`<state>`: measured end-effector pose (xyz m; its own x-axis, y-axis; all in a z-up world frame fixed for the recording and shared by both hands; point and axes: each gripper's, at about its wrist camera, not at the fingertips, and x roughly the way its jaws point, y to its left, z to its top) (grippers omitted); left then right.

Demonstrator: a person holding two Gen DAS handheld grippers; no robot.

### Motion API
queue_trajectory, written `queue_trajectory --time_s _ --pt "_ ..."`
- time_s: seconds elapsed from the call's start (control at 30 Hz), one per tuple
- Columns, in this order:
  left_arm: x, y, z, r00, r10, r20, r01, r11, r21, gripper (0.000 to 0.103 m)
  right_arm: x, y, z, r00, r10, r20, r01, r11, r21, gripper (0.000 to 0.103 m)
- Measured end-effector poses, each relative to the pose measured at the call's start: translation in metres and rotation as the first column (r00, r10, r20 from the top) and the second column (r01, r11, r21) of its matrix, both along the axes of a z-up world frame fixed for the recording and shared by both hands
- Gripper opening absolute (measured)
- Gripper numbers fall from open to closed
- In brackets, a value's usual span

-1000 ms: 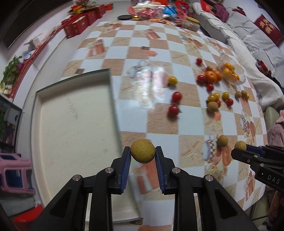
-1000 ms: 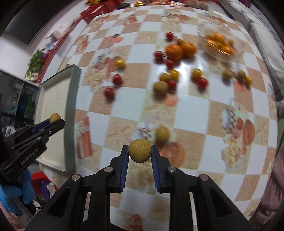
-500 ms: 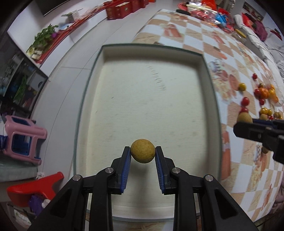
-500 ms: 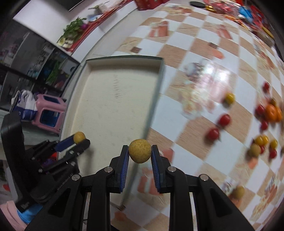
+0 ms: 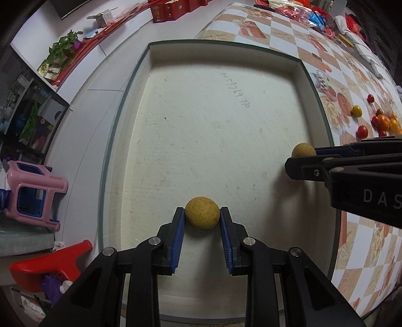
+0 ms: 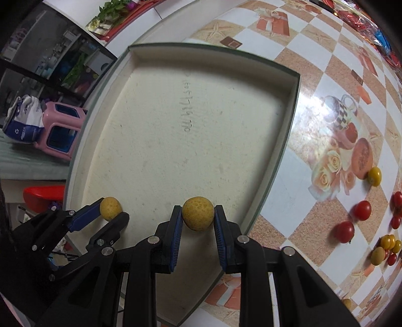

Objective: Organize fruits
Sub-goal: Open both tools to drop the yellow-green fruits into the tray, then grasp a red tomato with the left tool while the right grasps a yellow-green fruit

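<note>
Delivery step: the left gripper point(image 5: 202, 217) pinches a tan round fruit point(image 5: 202, 213), and the right gripper point(image 6: 198, 218) pinches another tan fruit point(image 6: 198, 213). Both jaws hang above the empty white tray point(image 5: 140, 83); next, lower and spread them.

You look down past a table covered in a checkered cloth point(image 6: 326, 50) of orange and white squares printed with roses, a teapot and gift boxes. To your left, on the floor, a pink plastic stool point(image 5: 32, 193) lies tipped on its side, with a red plastic seat point(image 5: 50, 264) just below it. Along the far wall, a leafy potted plant point(image 5: 62, 47) sits on a red ledge, near red boxes point(image 5: 176, 10). At the table's far end, bright snack packets point(image 5: 314, 15) lie heaped together.
</note>
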<state>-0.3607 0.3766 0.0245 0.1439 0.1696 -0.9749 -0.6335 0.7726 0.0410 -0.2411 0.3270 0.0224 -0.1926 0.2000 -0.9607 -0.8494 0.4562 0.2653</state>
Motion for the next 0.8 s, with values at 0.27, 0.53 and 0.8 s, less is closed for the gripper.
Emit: queue_trajectory --time_s 0.27,0.53,0.8 --pt "-0.003 -0.004 -0.002 1.000 -0.005 -0.002 0.005 1.000 0.022 0.070 -0.002 0.010 -0.009 1.000 0.019 -0.010 -0.019 1.000 -0.003 0.049" --pt "-0.010 -0.005 0.003 1.000 -0.009 -0.027 0.010 0.999 0.037 0.081 0.005 0.011 0.019 1.000 -0.026 0.011 0.025 0.996 0.089 0.083" --pt "0.017 -0.037 0.028 0.992 -0.124 0.000 0.124 0.992 0.035 0.081 0.038 -0.054 0.038 0.977 -0.206 0.045 0.201 0.975 0.098 0.085"
